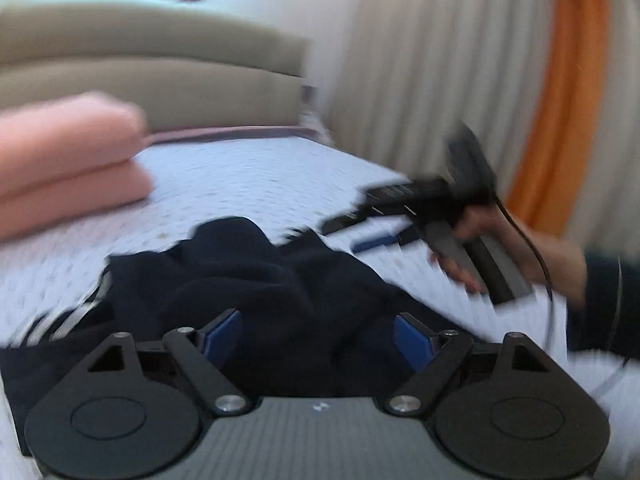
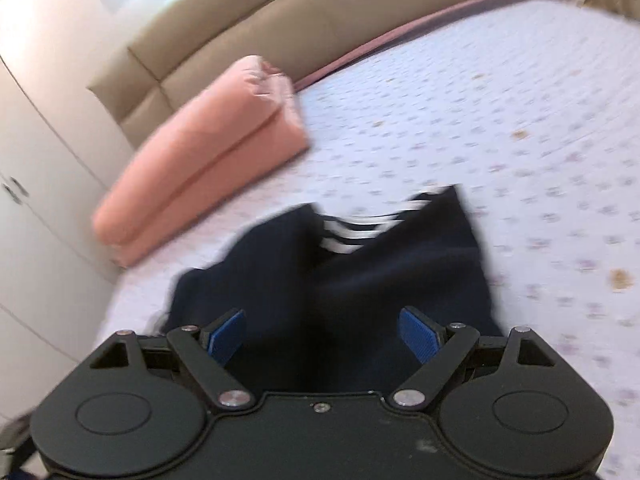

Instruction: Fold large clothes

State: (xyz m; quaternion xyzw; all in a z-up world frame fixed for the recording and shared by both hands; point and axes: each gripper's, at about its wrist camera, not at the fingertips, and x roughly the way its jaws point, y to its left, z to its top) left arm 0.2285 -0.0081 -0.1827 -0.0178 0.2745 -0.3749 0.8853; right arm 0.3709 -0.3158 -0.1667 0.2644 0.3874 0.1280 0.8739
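Observation:
A dark navy garment [image 1: 248, 276] with white stripes [image 2: 352, 236] lies crumpled on the bed's patterned white sheet [image 1: 248, 176]. In the left wrist view my left gripper [image 1: 318, 340] hangs just over the garment's near part, jaws wide open, its blue pads [image 1: 222, 338] pressing on nothing. My right gripper [image 1: 352, 234], held in a hand [image 1: 532, 252], hovers over the sheet at the garment's right edge. In the right wrist view the right gripper [image 2: 324, 338] is open too, above the garment [image 2: 280, 292], with only loose cloth below the gap. Both views are motion-blurred.
A folded pink blanket [image 2: 200, 160] lies by the beige padded headboard [image 2: 248, 36]. A white wardrobe [image 2: 36, 220] stands beside the bed. White and orange curtains [image 1: 560, 100] hang beyond its far side. Bare sheet [image 2: 520, 140] spreads right of the garment.

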